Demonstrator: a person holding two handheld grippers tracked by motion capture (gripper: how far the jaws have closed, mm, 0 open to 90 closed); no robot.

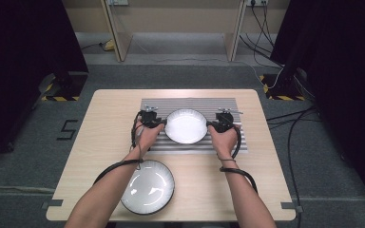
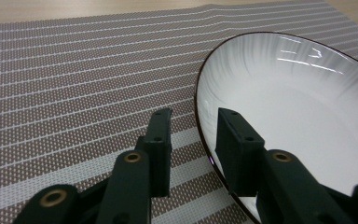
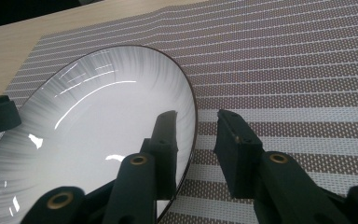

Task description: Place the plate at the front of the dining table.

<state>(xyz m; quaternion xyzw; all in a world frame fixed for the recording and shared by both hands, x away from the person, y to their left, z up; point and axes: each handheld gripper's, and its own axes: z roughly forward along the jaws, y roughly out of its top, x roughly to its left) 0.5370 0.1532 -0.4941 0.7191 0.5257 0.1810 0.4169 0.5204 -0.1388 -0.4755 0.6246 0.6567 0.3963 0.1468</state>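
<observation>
A white plate with a thin dark rim (image 1: pixel 186 126) lies on a grey striped placemat (image 1: pixel 190 103) in the middle of the table. My left gripper (image 1: pixel 163 122) is at its left edge and my right gripper (image 1: pixel 209 124) at its right edge. In the left gripper view the plate (image 2: pixel 298 116) has its rim running between the jaws of the left gripper (image 2: pixel 193 126), which stand apart and do not press on it. In the right gripper view the plate (image 3: pixel 98 130) likewise has its rim inside the parted jaws of the right gripper (image 3: pixel 196 126).
A second, larger plate (image 1: pixel 148 186) with a dark rim sits near the table's front edge, by the person's left forearm. The light wooden table (image 1: pixel 109 109) shows bare wood around the placemat. Black cables trail from both grippers along the forearms.
</observation>
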